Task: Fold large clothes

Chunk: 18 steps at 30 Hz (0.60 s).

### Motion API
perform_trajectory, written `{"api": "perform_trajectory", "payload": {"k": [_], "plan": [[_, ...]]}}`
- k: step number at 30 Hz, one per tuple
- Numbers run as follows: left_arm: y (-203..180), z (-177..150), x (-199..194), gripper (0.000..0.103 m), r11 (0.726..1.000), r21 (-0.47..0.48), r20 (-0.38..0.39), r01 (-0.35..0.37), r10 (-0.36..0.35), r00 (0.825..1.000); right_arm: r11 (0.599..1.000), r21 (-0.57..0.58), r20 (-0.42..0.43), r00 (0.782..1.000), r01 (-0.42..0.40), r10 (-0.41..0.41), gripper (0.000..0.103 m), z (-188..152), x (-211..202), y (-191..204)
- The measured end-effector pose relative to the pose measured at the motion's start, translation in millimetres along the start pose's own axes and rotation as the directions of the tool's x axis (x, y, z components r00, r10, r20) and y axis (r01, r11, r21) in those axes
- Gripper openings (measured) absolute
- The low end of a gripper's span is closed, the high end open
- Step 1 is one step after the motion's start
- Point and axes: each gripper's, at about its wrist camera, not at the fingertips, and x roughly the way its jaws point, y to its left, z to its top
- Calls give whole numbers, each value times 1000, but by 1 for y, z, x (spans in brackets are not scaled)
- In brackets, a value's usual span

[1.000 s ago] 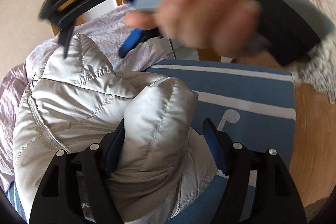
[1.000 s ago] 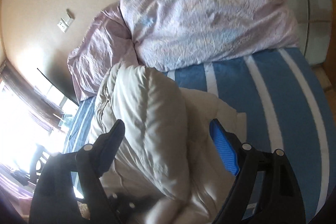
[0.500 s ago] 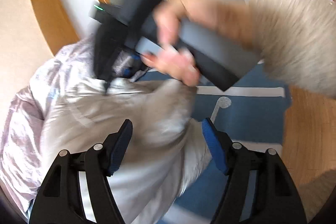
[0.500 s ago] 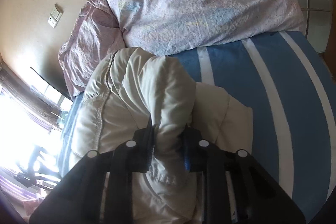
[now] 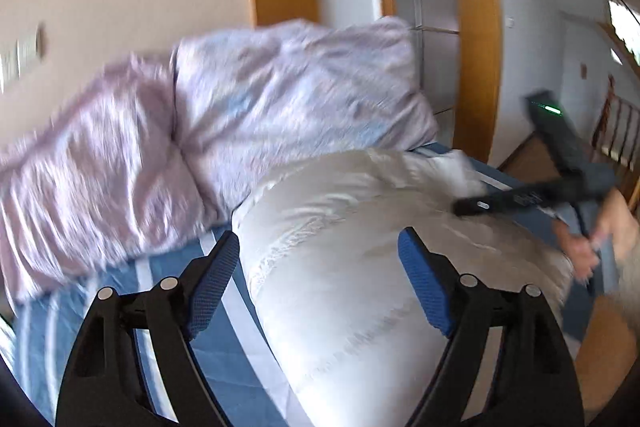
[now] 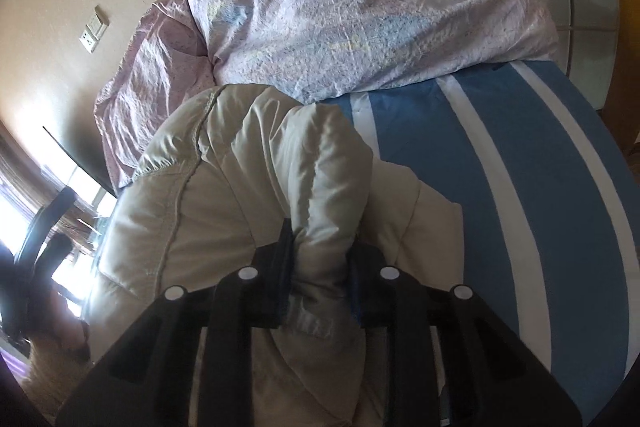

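Note:
A white quilted puffer jacket (image 5: 360, 267) lies bunched on a blue bed sheet with white stripes (image 5: 224, 355). My left gripper (image 5: 318, 269) is open, its blue-padded fingers apart over the jacket's near part without pinching it. In the right wrist view my right gripper (image 6: 320, 275) is shut on a thick fold of the jacket (image 6: 280, 167), likely a sleeve. The right gripper also shows at the right edge of the left wrist view (image 5: 560, 183), held in a hand.
Two lilac patterned pillows (image 6: 360, 7) lie against the wall just beyond the jacket. A wooden door frame (image 5: 476, 39) and glass panels stand at the right. A wall socket (image 6: 94, 31) and a bright window (image 6: 24, 207) are to the left.
My right gripper went from open around the jacket fold to shut on it, and swung right in the left wrist view. My left gripper stayed open and tilted up toward the pillows.

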Motion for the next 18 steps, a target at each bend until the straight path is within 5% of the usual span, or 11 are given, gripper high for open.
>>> {"api": "perform_trajectory", "payload": {"k": [5,18], "plan": [[-5,-12,38,72,991,-109,-100,77,-88,991,998,-27,18,998,56,-56,29,-7,5,0],[-35,-32,68,72,1000,8,-167,-16,17,986,993,-31,40,993,115,-114,31,-21,24,-4]]}}
